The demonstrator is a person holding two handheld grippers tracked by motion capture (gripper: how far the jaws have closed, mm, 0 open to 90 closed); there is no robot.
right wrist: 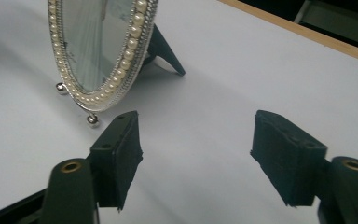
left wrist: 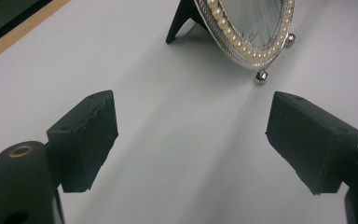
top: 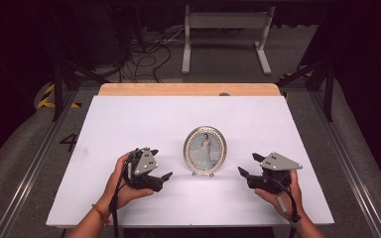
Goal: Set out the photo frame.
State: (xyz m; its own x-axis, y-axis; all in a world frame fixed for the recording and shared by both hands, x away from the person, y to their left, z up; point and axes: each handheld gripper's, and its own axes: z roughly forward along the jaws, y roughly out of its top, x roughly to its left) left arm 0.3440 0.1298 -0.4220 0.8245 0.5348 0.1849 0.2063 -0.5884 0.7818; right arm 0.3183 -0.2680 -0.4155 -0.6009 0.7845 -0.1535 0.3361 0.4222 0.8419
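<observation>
The left gripper (top: 162, 179) sits low over the white table (top: 129, 119), near the front edge and left of centre, held in the person's left hand (top: 120, 184). Its jaws stand apart with nothing between them; in the left gripper view the two black pads (left wrist: 91, 135) frame bare surface.

The right gripper (top: 247, 166) sits at about the same depth, right of centre, held in the right hand (top: 283, 196). Its jaws also stand apart and empty; in the right gripper view one pad (right wrist: 121, 151) lies just beside the frame's nearest ball foot without touching it. A grey three-cornered plate tops each gripper.

The oval picture frame (top: 205, 150) stands upright between the two grippers, slightly farther from the front edge than they are, near the middle of the surface. It is clear of both grippers. Its silver rim carries a row of pearl-like beads (left wrist: 235, 39). It rests on small ball feet (left wrist: 261, 76) at the front and a dark rear prop (right wrist: 165, 51) at the back. The picture shows a figure in a white dress.

Beyond the frame the surface runs bare to the far edge, where a wooden strip (top: 188, 89) borders it. Cables (top: 146, 54) and a grey metal stand (top: 225, 34) lie on the floor behind.
</observation>
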